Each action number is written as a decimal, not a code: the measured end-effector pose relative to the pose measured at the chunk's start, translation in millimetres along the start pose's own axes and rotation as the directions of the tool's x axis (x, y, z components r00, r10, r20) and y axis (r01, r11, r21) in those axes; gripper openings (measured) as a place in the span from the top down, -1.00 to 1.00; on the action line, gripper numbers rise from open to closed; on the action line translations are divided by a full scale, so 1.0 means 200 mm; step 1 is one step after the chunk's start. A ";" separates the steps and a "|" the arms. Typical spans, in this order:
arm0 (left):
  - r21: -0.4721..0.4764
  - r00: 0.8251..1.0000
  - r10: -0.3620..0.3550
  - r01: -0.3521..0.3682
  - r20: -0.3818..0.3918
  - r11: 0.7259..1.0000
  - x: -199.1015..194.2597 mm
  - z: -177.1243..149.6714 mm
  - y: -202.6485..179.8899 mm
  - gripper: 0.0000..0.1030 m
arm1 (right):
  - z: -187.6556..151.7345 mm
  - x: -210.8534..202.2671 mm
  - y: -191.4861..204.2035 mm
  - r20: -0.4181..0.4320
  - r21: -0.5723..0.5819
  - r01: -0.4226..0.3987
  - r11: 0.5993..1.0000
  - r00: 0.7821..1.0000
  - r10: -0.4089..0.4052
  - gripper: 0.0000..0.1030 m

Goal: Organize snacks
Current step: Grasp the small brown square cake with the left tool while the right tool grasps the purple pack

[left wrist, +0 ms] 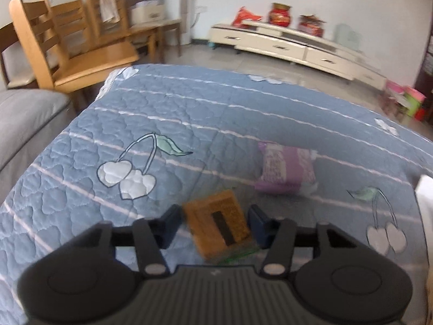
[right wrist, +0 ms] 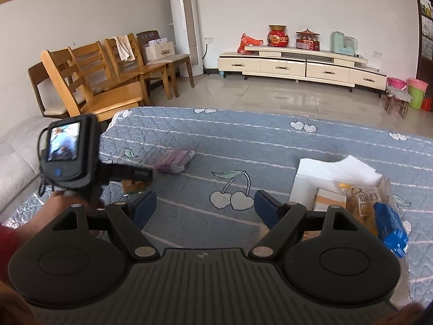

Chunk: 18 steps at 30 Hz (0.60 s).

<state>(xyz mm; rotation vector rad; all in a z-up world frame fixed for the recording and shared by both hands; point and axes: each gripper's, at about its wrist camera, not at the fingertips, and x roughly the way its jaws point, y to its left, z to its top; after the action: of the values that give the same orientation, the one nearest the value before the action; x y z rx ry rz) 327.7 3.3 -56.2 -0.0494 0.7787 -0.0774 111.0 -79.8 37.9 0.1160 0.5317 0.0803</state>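
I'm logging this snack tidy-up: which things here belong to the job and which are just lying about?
Job:
- orange snack packet, in the left tongs
- purple snack packet
- white box holding snacks

Lying about:
- wooden chairs
- TV cabinet
- plastic buckets

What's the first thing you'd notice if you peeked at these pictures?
The left gripper pinching an orange snack packet on the blue cherry-print quilt grabs the eye first. Just beyond it lies a purple snack packet. To the right sits a white box already holding snacks, with the right gripper open over the quilt.
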 end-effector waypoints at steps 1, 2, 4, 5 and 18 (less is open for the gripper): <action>0.006 1.000 -0.018 0.018 0.003 1.000 -0.01 -0.01 0.02 0.20 | 0.00 0.01 0.01 -0.004 -0.003 0.002 1.000 1.000 -0.002 -0.93; 0.012 1.000 -0.028 0.028 0.012 1.000 -0.03 -0.03 0.04 0.20 | 0.01 0.03 0.01 -0.008 -0.001 0.005 1.000 1.000 -0.005 -0.93; 0.027 0.999 -0.035 0.035 0.027 0.999 -0.07 -0.07 0.07 0.20 | 0.02 0.06 0.03 -0.014 0.002 0.000 1.000 1.000 0.000 -0.93; 0.033 0.998 -0.042 0.041 0.036 0.999 -0.10 -0.09 0.09 0.20 | 0.02 0.08 0.04 -0.019 0.002 -0.003 1.000 1.000 0.003 -0.93; -0.016 0.989 -0.026 0.028 0.145 0.999 -0.41 -0.21 0.25 0.20 | 0.14 0.76 0.18 -0.152 0.080 0.016 0.997 0.988 -0.003 -1.00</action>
<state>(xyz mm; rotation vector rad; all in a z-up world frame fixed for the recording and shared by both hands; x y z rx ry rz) 242.3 59.6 -32.0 -0.0822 0.6331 -0.0913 253.6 -31.0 -10.0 0.1873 0.6875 0.0586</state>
